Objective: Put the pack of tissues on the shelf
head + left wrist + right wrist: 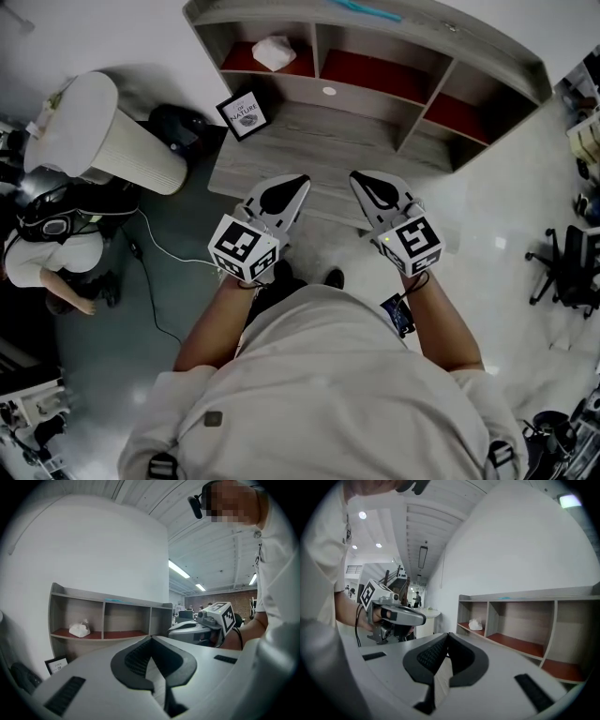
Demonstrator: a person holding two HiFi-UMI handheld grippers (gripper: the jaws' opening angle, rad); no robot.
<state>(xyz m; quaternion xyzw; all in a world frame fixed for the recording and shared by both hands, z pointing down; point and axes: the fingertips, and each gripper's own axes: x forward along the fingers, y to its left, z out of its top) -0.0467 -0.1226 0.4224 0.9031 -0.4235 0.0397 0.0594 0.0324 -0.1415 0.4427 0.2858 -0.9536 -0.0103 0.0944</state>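
Observation:
The pack of tissues (274, 52), white and crumpled, lies in the left compartment of the grey wooden shelf (450, 28), on its red floor. The left gripper view shows the pack (79, 629) in the shelf (112, 604) ahead; the right gripper view shows the pack (476, 625) at the shelf's (525, 597) far end. My left gripper (299, 179) and right gripper (356, 175) hover side by side in front of my body, well short of the shelf. Both are shut with nothing between the jaws, as seen at the left tips (151, 638) and the right tips (448, 634).
A low wooden platform (319, 150) lies before the shelf, with a small framed sign (244, 114) at its left corner. A white ribbed bin (103, 131) and a crouching person (56, 253) are at the left. An office chair (567, 267) stands at the right.

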